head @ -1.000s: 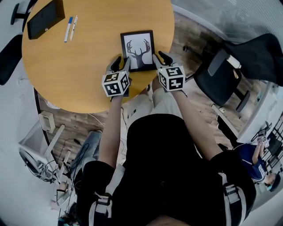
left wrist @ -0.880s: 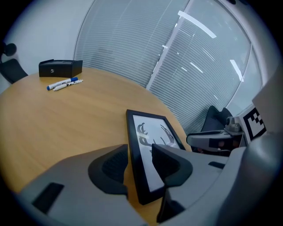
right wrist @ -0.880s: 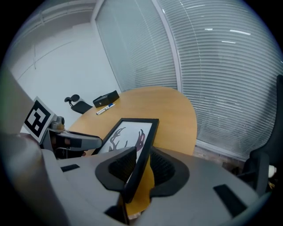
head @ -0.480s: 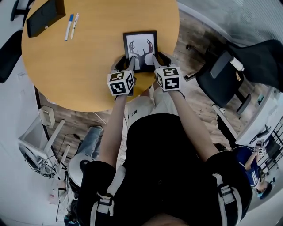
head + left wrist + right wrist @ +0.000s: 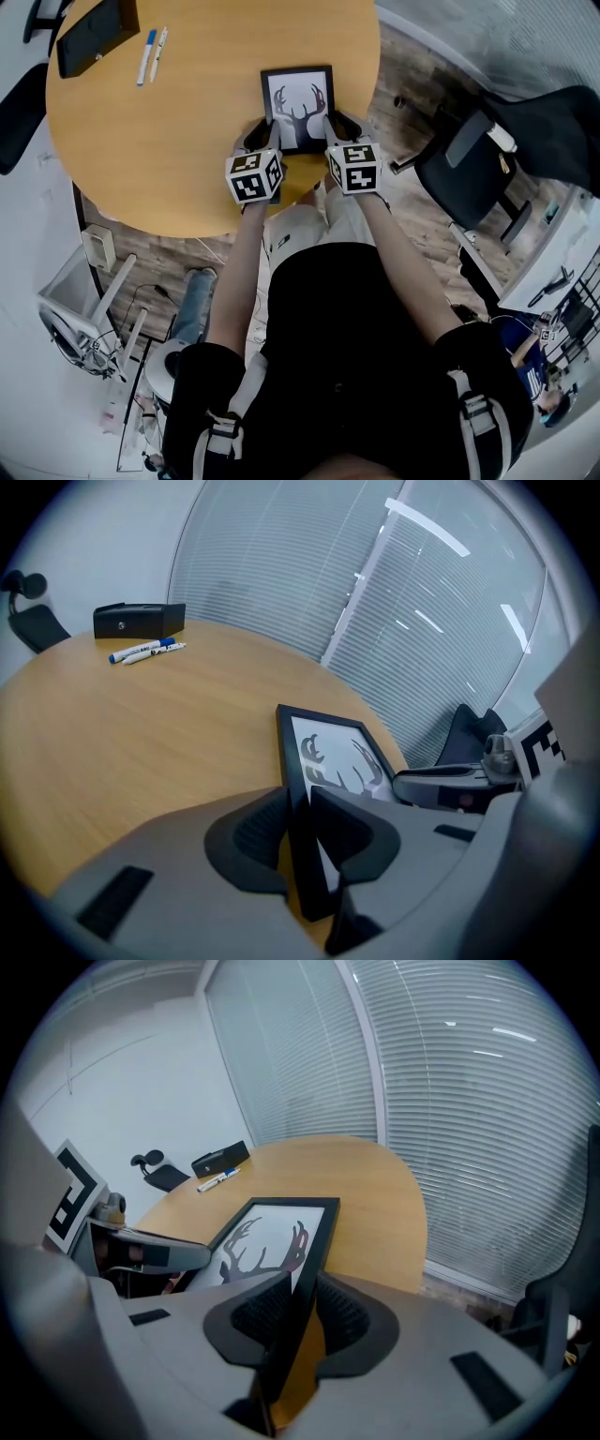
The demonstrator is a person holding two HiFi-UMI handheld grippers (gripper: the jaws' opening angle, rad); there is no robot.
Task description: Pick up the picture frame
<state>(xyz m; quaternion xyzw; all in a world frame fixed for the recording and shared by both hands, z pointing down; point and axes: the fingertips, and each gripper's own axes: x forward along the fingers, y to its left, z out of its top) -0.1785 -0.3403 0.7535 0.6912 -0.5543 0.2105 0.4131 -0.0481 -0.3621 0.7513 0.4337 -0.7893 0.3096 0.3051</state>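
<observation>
The picture frame (image 5: 298,94) lies on the round wooden surface (image 5: 169,122), near its rim, in the upper middle of the head view. It is a slim black moulding around a white print of antlers. It looks stiff and light, so the load should be small for two grippers. The front is probably glazed, which would make it slick and breakable. The safer hold is therefore on the black moulding at the two long sides, not on the face. Because the moulding is narrow, each bite is shallow, and an uneven lift could let the frame pivot or slip out.

The left gripper (image 5: 261,139) sits at the frame's left side near the lower corner. Its jaws are closing, with the moulding between them and the pads already looking pressed against it on both sides. The right gripper (image 5: 339,127) is at the opposite side, clenched on the right-hand moulding, which runs between its pads in the right gripper view. Both holds are low on the frame, so its far end would tend to droop unless the two rise together.

At the upper left of the head view, well apart from the frame, a black case (image 5: 94,33) and two markers (image 5: 150,56) lie on the surface. An office chair (image 5: 469,159) stands on the floor at the right.
</observation>
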